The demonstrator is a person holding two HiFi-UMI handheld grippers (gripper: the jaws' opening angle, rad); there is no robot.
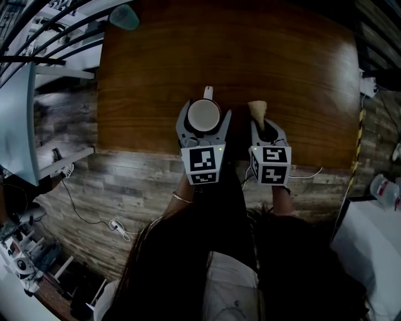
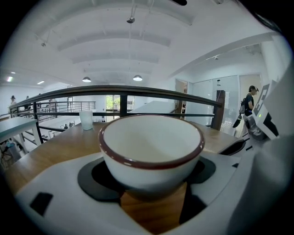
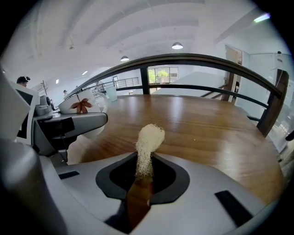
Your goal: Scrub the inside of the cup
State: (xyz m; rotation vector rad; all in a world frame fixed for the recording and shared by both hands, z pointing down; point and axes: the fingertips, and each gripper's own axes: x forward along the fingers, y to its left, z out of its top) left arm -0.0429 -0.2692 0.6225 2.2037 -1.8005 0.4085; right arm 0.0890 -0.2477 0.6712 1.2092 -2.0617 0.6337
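A white cup (image 1: pixel 203 115) with a dark red rim and a handle on its far side hangs over the near edge of the wooden table (image 1: pixel 294 69). My left gripper (image 1: pixel 205 110) is shut on the cup (image 2: pixel 151 147), one pad on each side of its wall. The inside looks plain white. My right gripper (image 1: pixel 264 123) is shut on a pale fibrous scrubber (image 1: pixel 257 110) that sticks up out of its jaws, just right of the cup. In the right gripper view the scrubber (image 3: pixel 148 146) stands upright and the cup (image 3: pixel 79 106), with a red leaf print, shows at the left.
A translucent tumbler (image 1: pixel 124 17) stands at the table's far left corner. A dark metal railing (image 2: pixel 124 89) runs behind the table. Cables (image 1: pixel 116 226) lie on the stone floor below. A person (image 2: pixel 249 101) stands far off to the right.
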